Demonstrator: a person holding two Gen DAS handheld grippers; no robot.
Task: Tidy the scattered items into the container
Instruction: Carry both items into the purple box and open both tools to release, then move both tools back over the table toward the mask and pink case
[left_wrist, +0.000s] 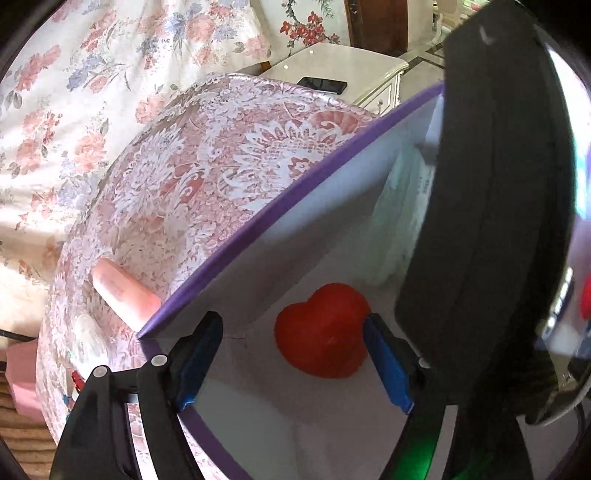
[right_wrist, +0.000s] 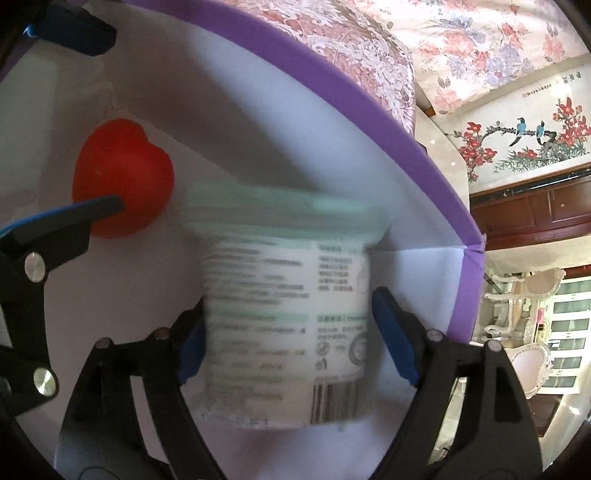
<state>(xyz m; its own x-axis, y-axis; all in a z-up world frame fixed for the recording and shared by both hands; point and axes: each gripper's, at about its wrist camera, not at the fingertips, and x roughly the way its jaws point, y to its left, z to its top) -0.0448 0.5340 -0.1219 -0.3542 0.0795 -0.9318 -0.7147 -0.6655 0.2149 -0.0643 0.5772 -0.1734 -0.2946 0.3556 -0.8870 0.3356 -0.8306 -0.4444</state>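
Note:
A white box with a purple rim (left_wrist: 258, 221) (right_wrist: 406, 147) sits on a pink lace-patterned cushion. A red heart-shaped toy (left_wrist: 321, 332) (right_wrist: 122, 177) lies on the box floor. My left gripper (left_wrist: 291, 354) is open inside the box, its fingers on either side of the heart and apart from it. My right gripper (right_wrist: 288, 339) is inside the box with its jaws wide around a white tub with a green lid (right_wrist: 284, 306); the tub is blurred, and the right pad stands apart from it. The tub also shows faintly in the left wrist view (left_wrist: 406, 206).
A pink tube (left_wrist: 125, 291) lies on the cushion (left_wrist: 184, 166) just outside the box's left wall. A floral bedspread (left_wrist: 74, 92) is behind it. A white nightstand with a black phone (left_wrist: 323, 85) stands beyond. The right gripper's body (left_wrist: 498, 221) fills the right of the left wrist view.

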